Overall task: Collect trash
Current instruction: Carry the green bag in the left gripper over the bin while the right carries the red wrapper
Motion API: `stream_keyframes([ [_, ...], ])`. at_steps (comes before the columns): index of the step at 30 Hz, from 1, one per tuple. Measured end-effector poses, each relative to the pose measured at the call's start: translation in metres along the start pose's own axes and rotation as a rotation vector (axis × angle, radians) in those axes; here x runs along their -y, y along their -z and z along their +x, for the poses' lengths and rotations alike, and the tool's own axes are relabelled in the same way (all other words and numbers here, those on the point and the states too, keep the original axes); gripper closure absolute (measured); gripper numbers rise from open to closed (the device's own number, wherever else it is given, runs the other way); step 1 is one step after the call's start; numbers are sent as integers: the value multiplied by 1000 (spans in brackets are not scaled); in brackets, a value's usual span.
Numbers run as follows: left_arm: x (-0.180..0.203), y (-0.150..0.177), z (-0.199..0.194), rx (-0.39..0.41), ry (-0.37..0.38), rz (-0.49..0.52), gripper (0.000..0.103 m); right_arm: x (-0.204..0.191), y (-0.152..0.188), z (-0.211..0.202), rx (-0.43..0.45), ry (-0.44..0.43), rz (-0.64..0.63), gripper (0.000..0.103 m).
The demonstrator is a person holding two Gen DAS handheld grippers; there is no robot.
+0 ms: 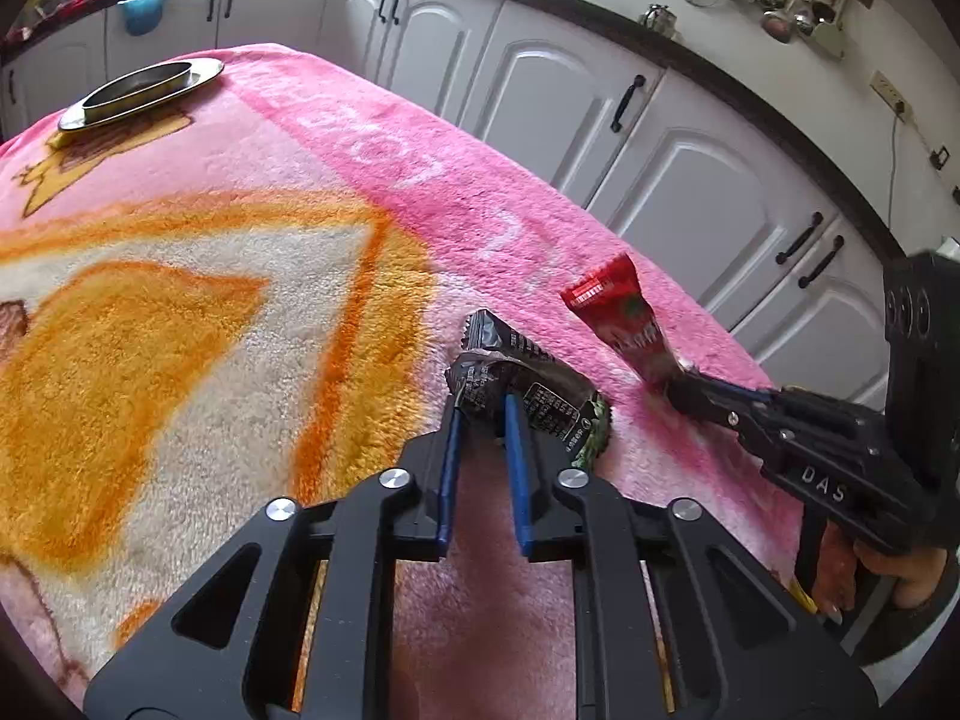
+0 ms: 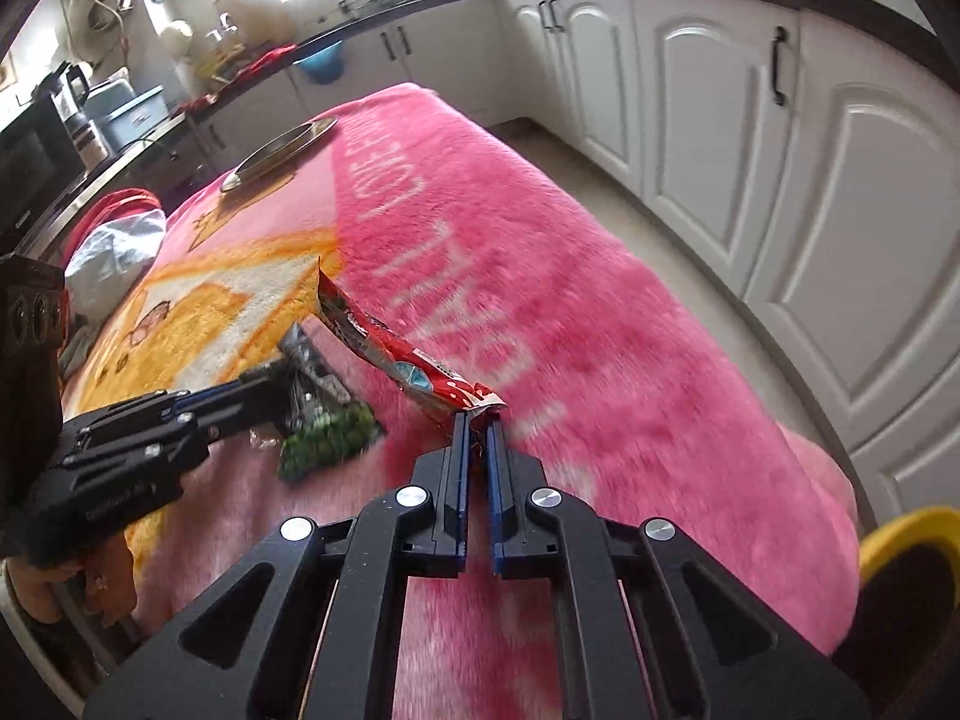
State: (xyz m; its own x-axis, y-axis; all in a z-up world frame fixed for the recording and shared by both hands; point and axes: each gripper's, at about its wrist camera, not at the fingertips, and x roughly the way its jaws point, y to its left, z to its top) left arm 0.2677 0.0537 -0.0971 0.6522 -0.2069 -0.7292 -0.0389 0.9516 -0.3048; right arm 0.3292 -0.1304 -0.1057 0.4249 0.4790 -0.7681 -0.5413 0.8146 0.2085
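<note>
A crumpled dark wrapper with a green end (image 1: 540,396) lies on the pink blanket (image 1: 372,120), and my left gripper (image 1: 483,405) is shut on its near edge. To its right a red snack wrapper (image 1: 624,318) sticks up off the blanket, pinched at its lower end by my right gripper (image 1: 678,390). In the right wrist view my right gripper (image 2: 479,420) is shut on the red wrapper's (image 2: 408,360) torn end. There the left gripper (image 2: 282,390) comes in from the left onto the dark wrapper (image 2: 330,438).
An oval metal tray (image 1: 204,69) (image 2: 318,126) stands at the table's far end. A yellow-rimmed bin (image 2: 906,534) sits by the table's right edge. A red and white bundle (image 2: 114,240) lies at the left. White cabinets (image 2: 840,210) run along the right.
</note>
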Motion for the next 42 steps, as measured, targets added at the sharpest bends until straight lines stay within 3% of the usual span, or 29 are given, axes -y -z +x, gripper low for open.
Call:
stream_keyframes([
  [13, 12, 13, -37, 55, 16, 52, 101, -5, 33, -38, 65, 38, 54, 98],
  [26, 72, 17, -72, 123, 67, 156, 101, 6, 54, -114, 178, 65, 99, 98],
  [42, 167, 26, -68, 138, 168, 290, 101, 68, 109, -203, 285, 277, 211, 98],
])
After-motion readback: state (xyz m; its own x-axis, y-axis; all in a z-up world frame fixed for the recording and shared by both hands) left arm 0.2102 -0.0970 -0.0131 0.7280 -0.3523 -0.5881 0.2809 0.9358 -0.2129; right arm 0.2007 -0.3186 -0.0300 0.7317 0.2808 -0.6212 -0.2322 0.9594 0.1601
